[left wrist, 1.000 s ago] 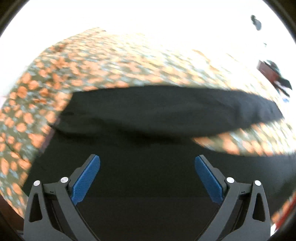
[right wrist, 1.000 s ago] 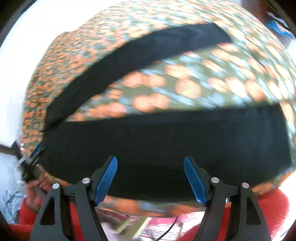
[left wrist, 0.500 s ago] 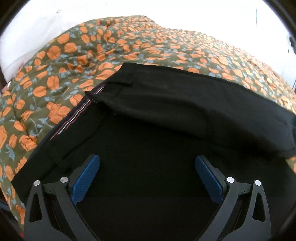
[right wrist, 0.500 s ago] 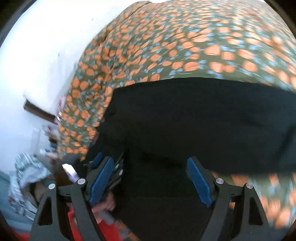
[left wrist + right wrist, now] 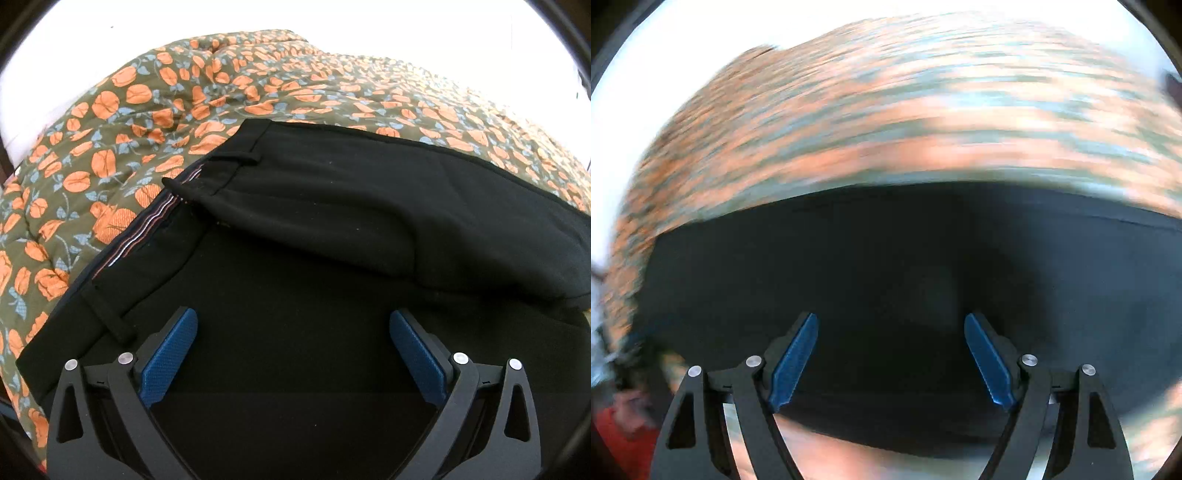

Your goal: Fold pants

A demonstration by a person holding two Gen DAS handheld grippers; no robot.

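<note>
The black pants [image 5: 332,229] lie spread on the floral bedspread [image 5: 110,122] — olive cloth with orange blooms — one leg folded across the other. At the pants' left end the waistband [image 5: 147,229] shows its striped inner lining, with a belt loop just beside it. The left gripper [image 5: 291,354] hovers above the near part of the pants, its blue pads [image 5: 168,362] spread wide with only dark cloth between them. In the right wrist view, heavily blurred, the right gripper [image 5: 890,358] is likewise parted over the pants [image 5: 886,266], grasping nothing — the bedspread [image 5: 886,110] lies beyond the pants' far edge.
</note>
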